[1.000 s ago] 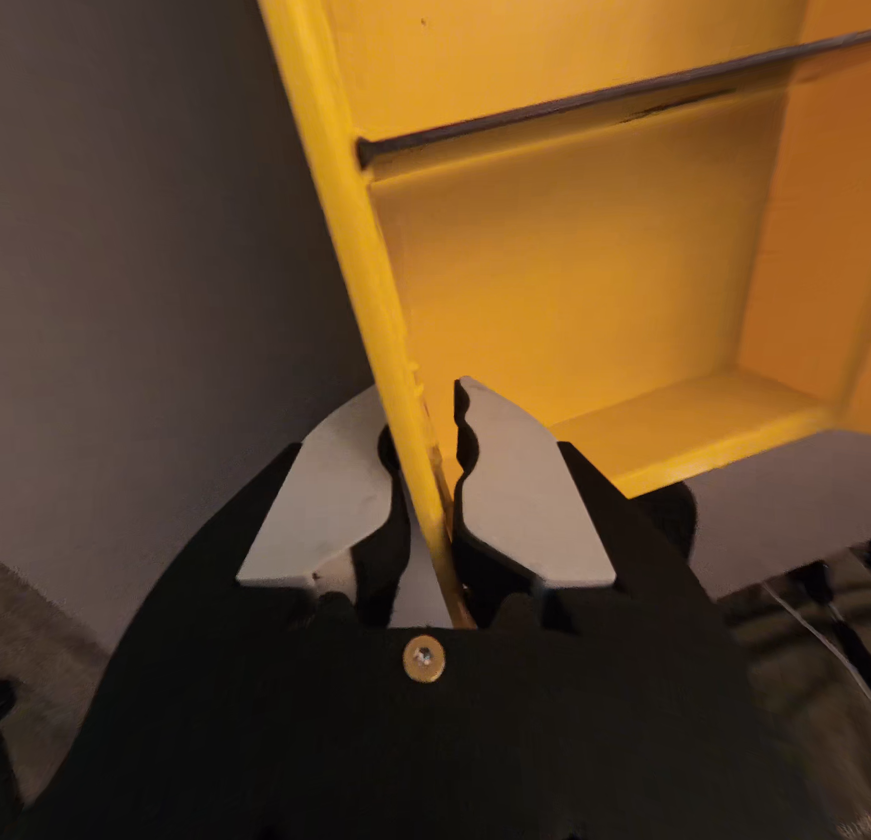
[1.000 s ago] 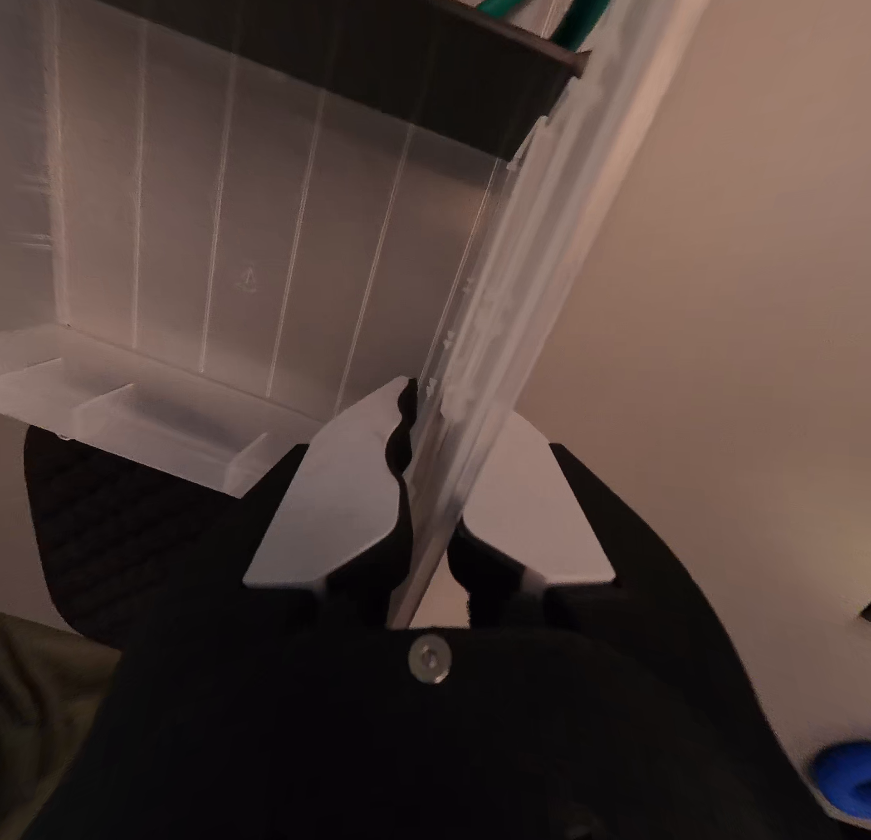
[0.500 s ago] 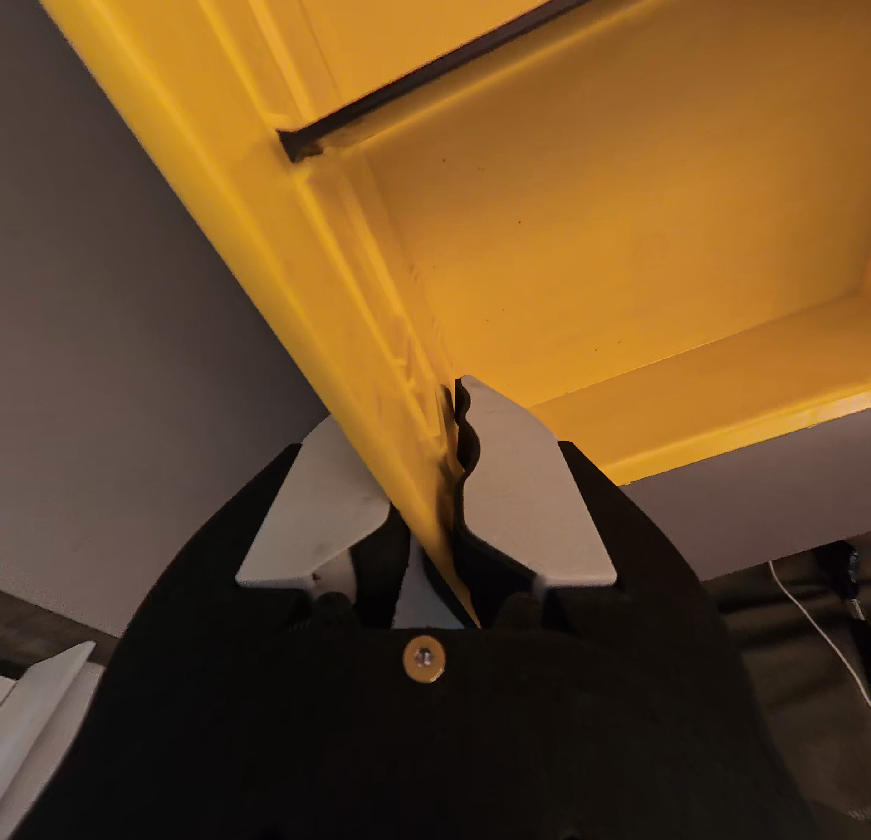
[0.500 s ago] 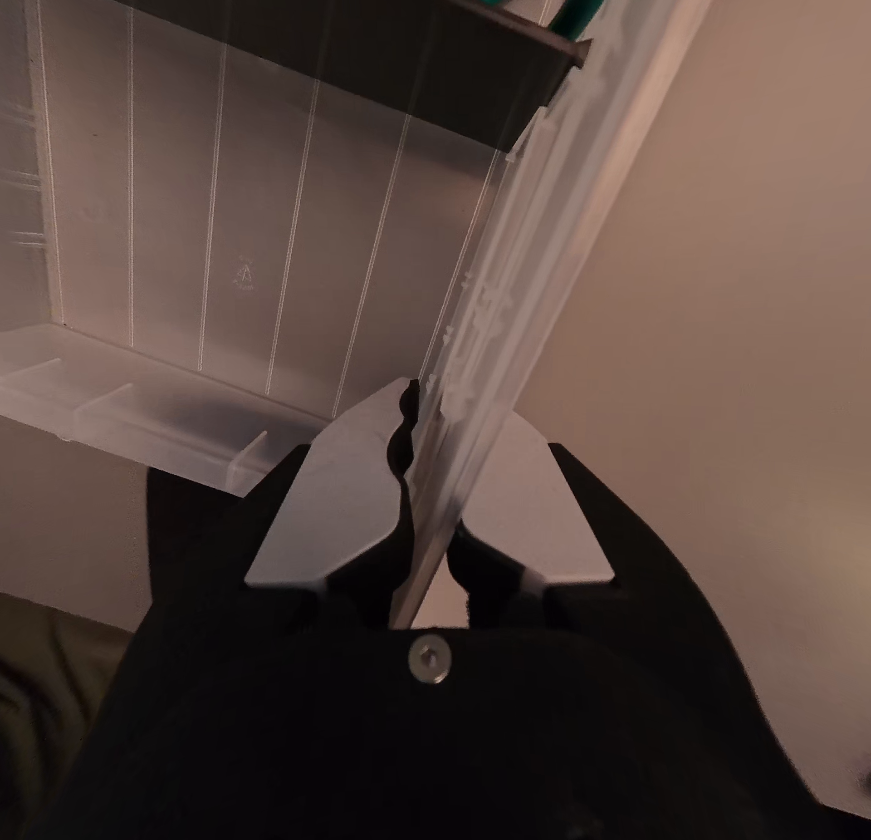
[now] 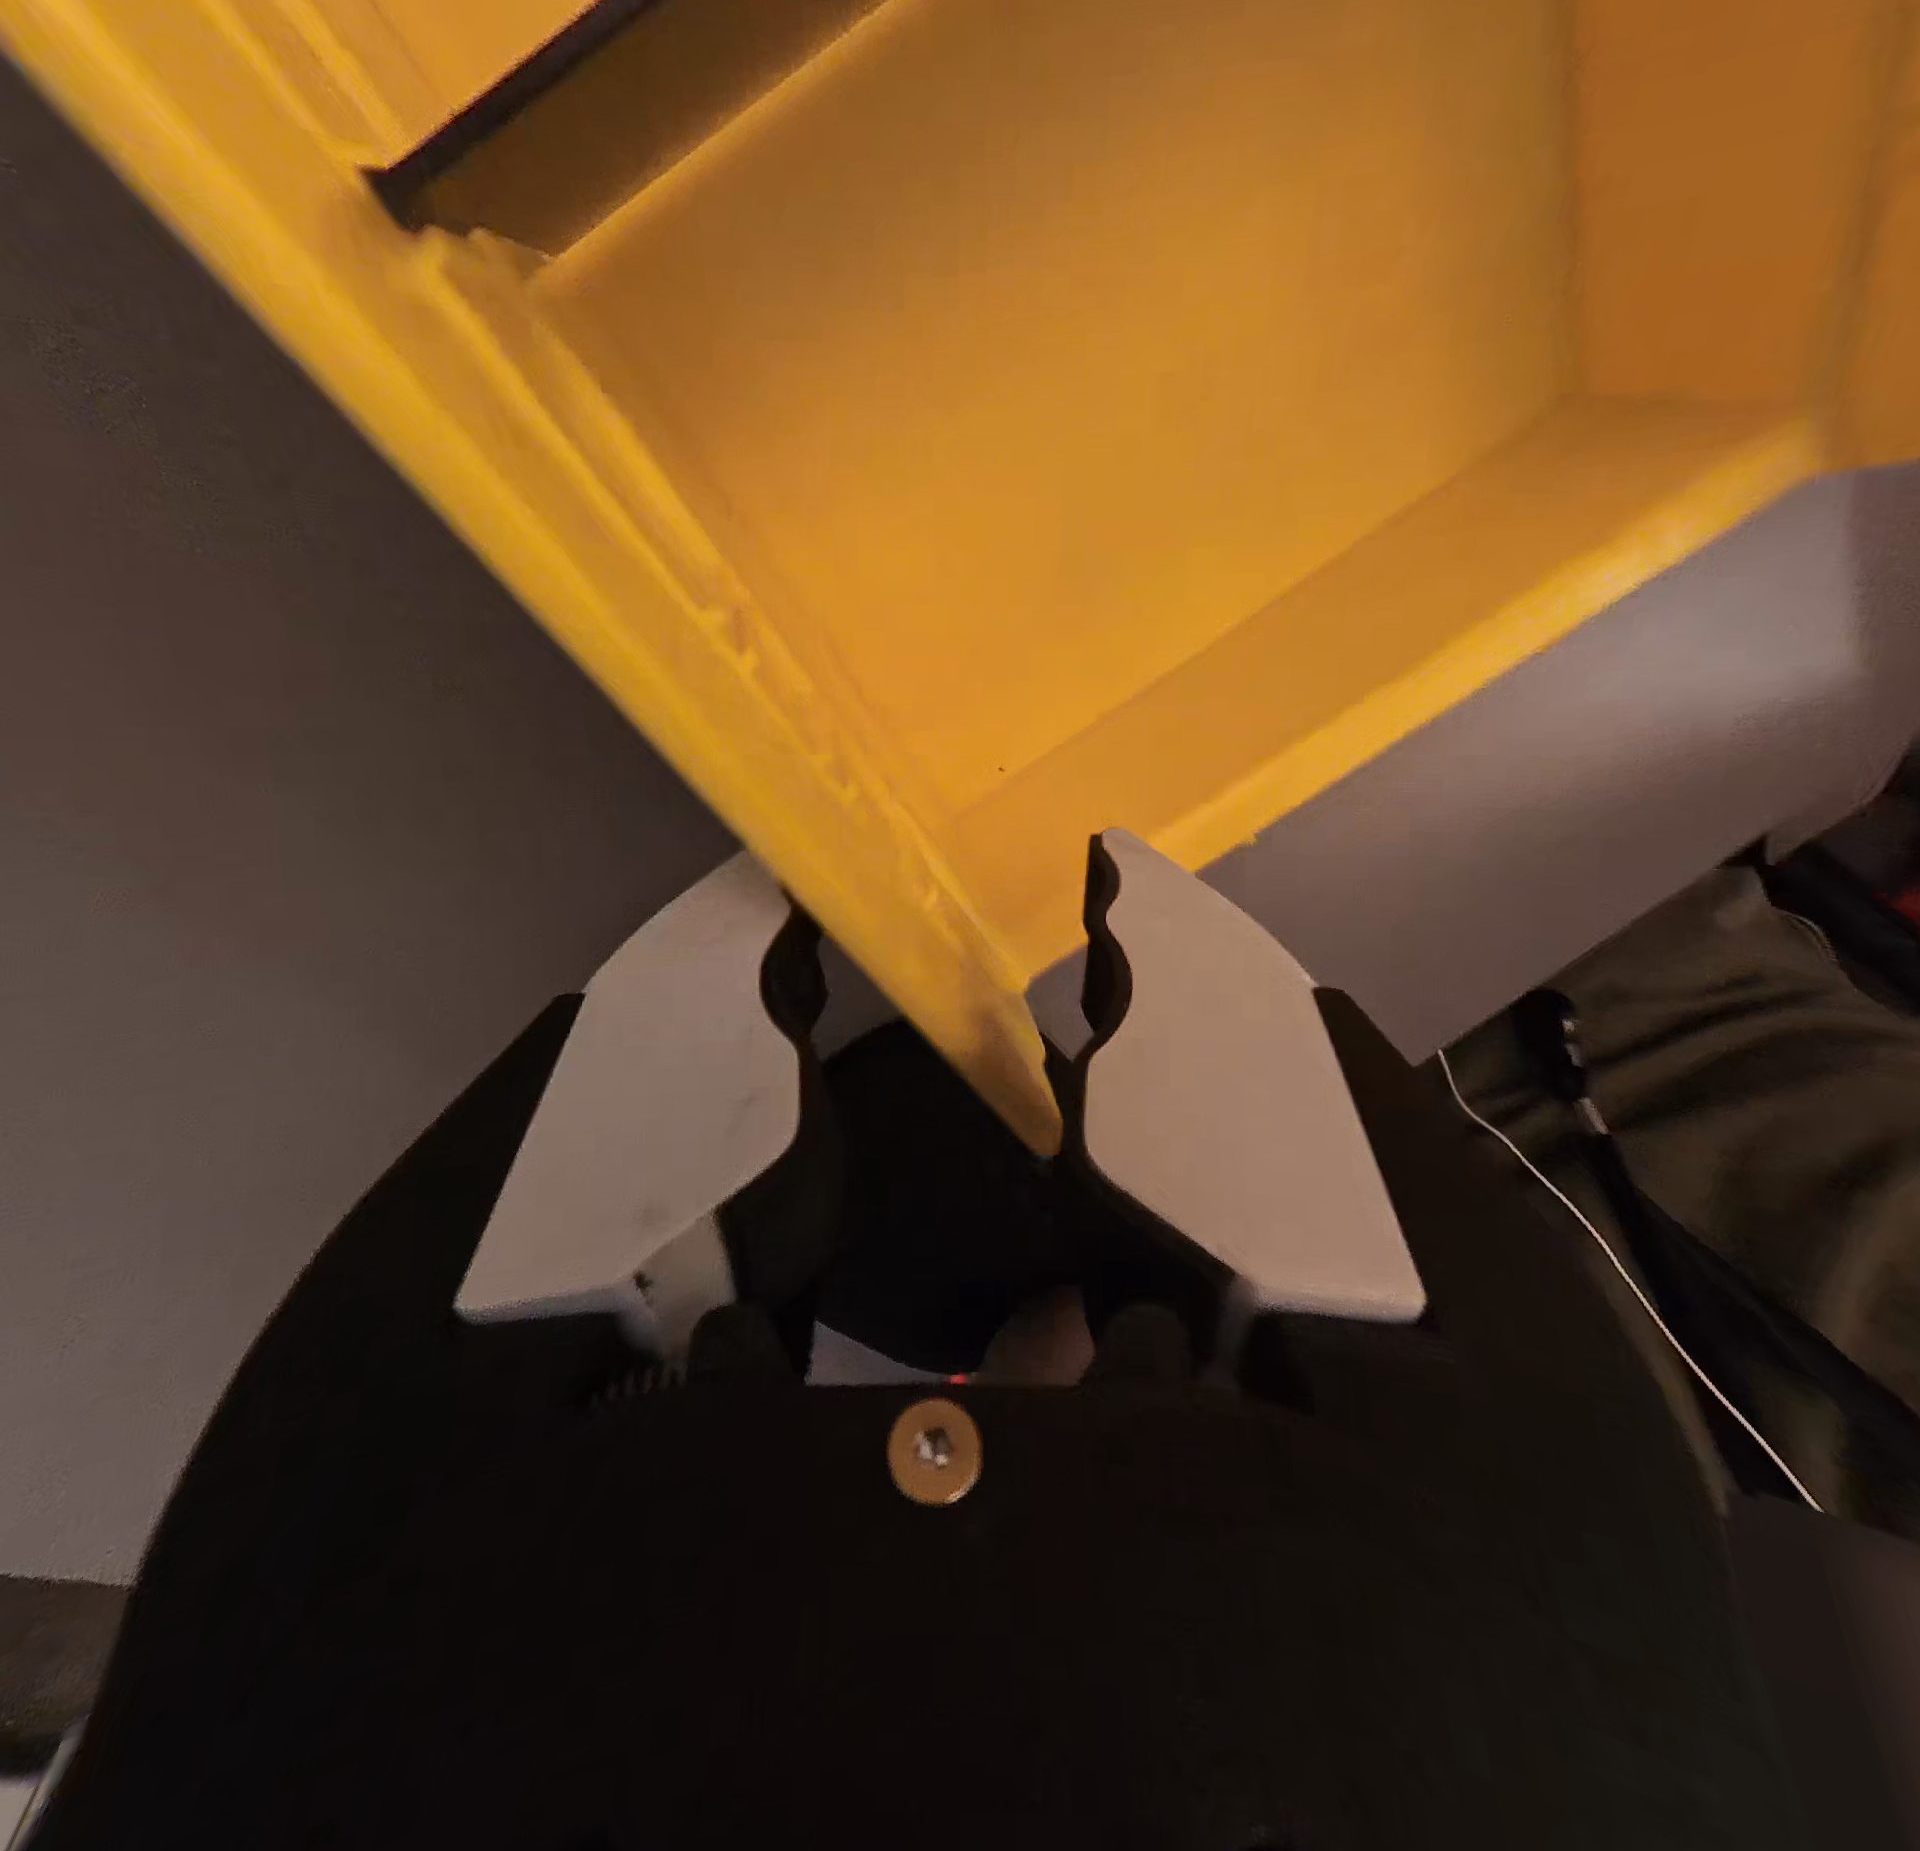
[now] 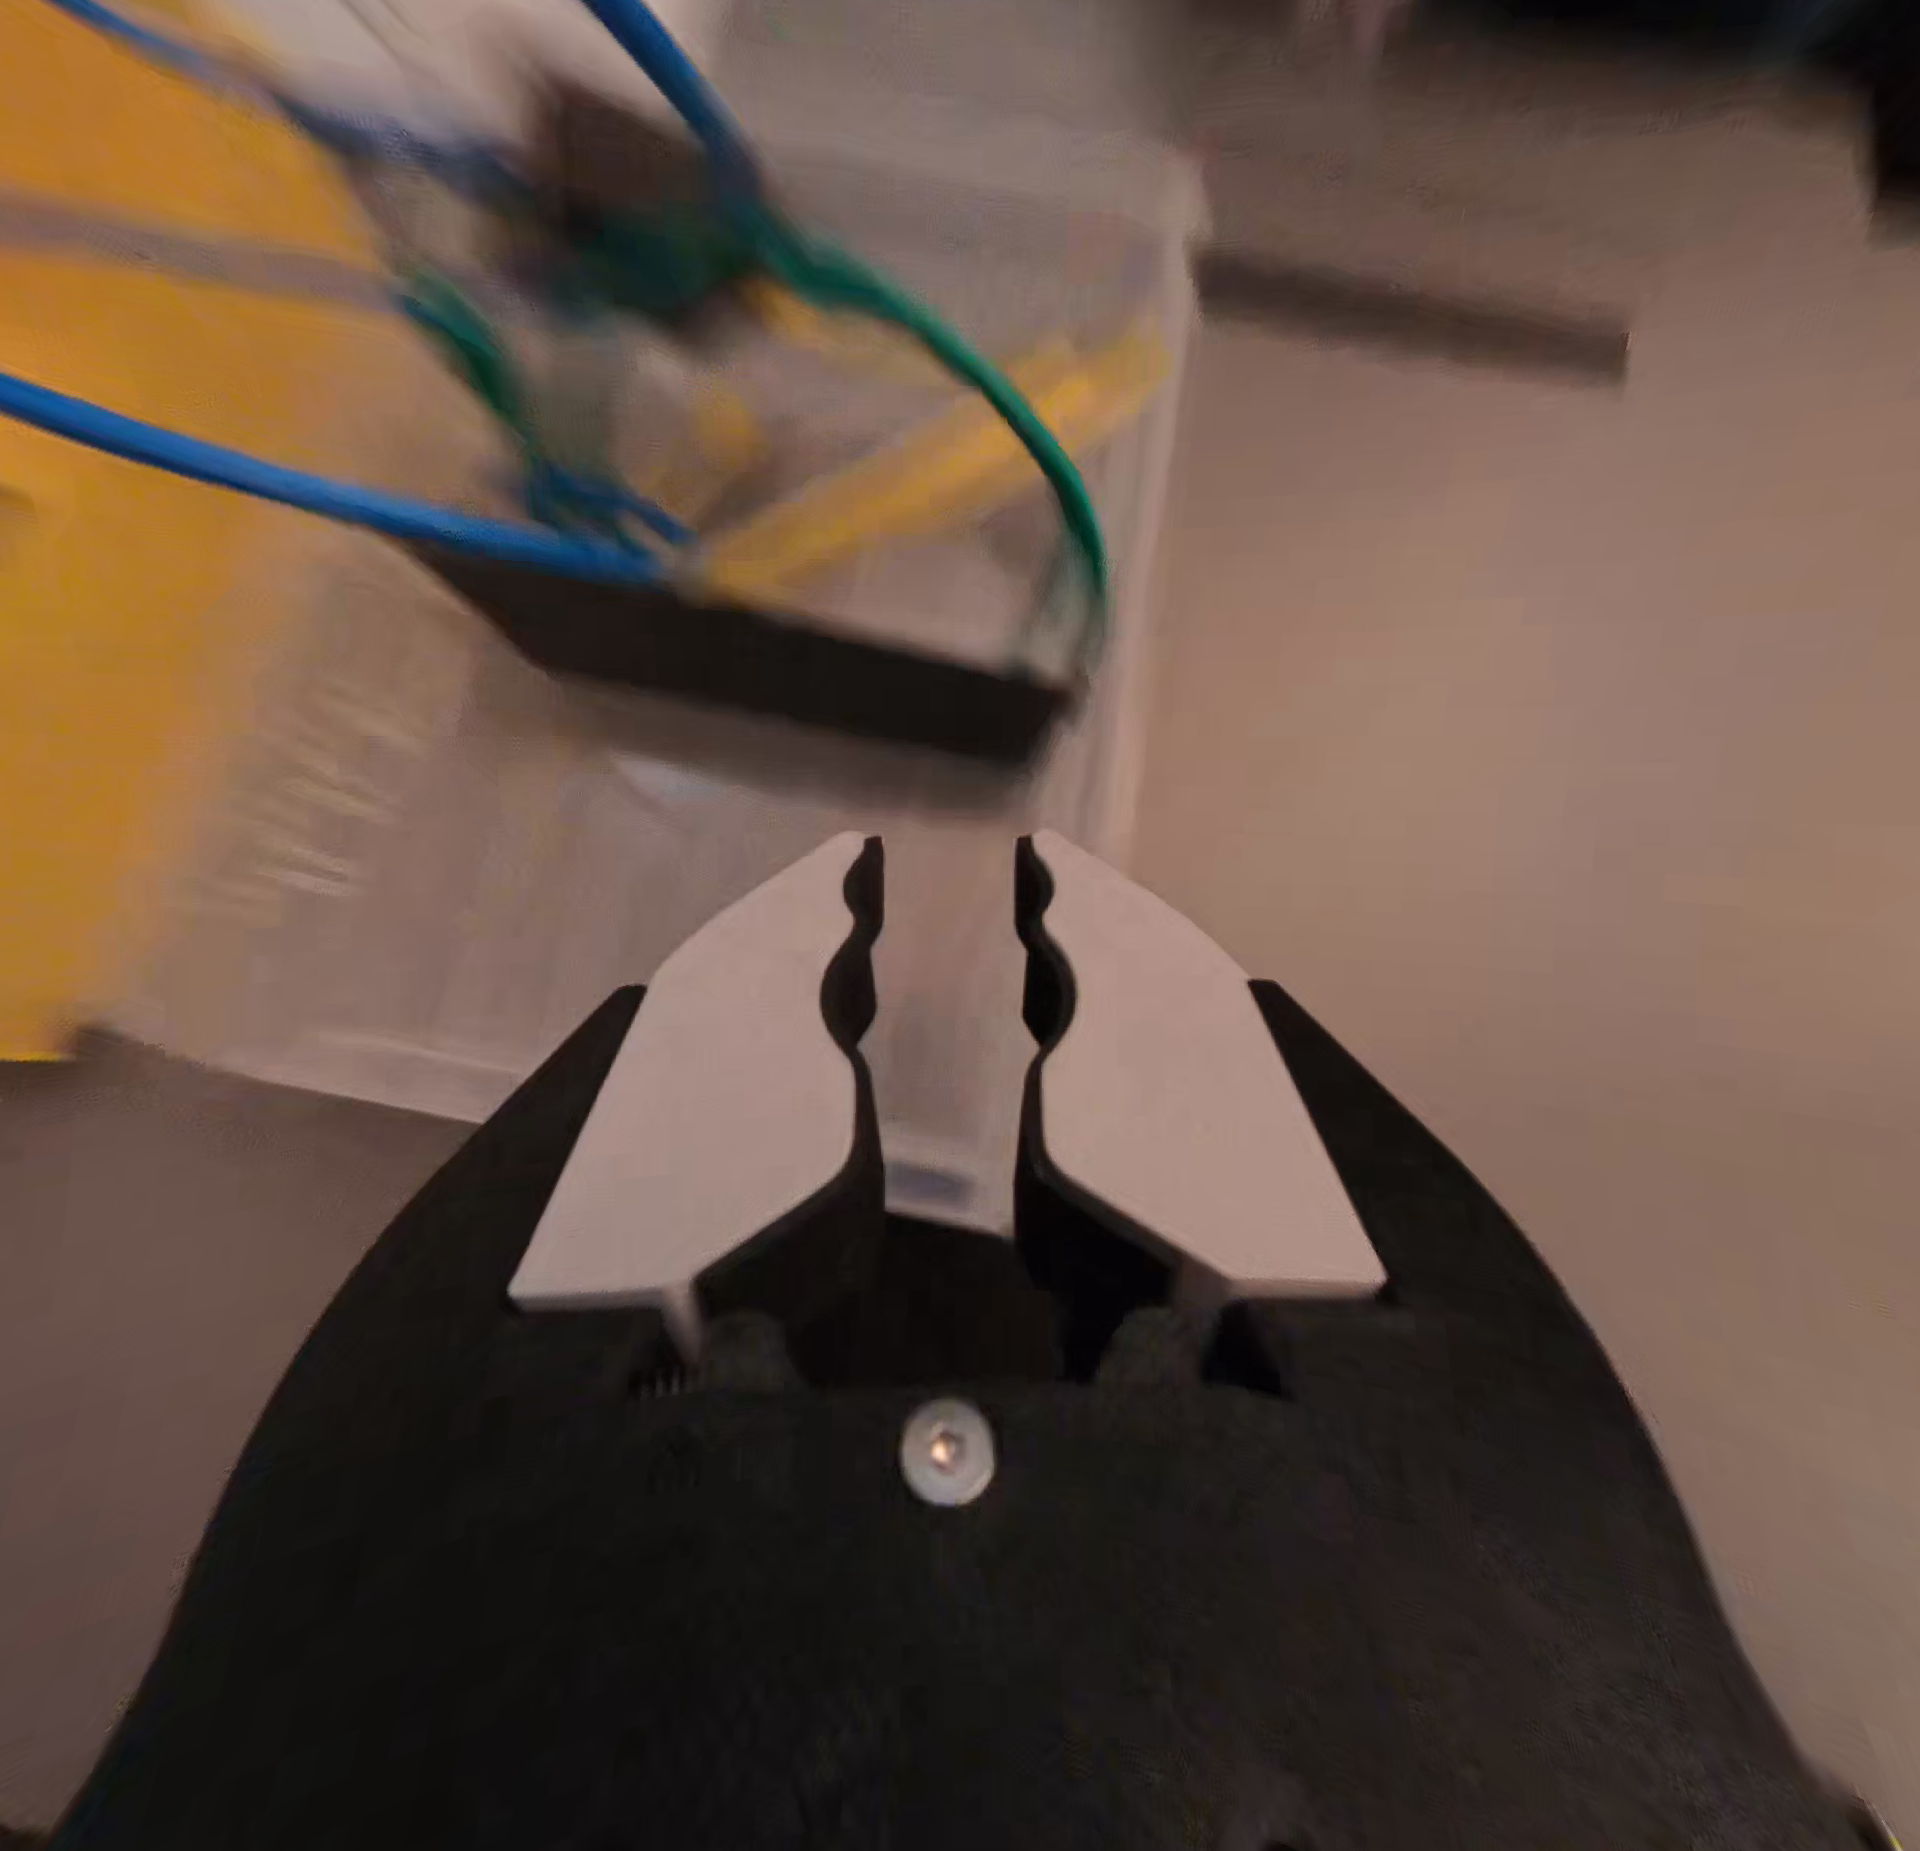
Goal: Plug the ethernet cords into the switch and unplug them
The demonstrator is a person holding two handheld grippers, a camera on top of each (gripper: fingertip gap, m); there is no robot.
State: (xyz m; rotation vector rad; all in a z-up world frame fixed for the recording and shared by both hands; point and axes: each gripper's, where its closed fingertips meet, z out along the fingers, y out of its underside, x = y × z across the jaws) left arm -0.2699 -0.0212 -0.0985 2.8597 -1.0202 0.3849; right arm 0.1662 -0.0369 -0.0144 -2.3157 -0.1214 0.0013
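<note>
While the left gripper (image 5: 940, 980) is sitting spread around the yellow bin (image 5: 1143, 471) wall w/o clamping, the right gripper (image 6: 948, 1012) is hanging parted, empty. Black switch (image 6: 790, 648) is lying in the clear bin (image 6: 1039, 793), blue cord (image 6: 343, 497) and green cord (image 6: 997, 399) apparently plugged. Risk: motion blur is masking ports; bins could be tipping.

Black gripper bodies; grey scalloped fingers (image 5: 1226, 1053); one centre screw (image 6: 945, 1467) each.
</note>
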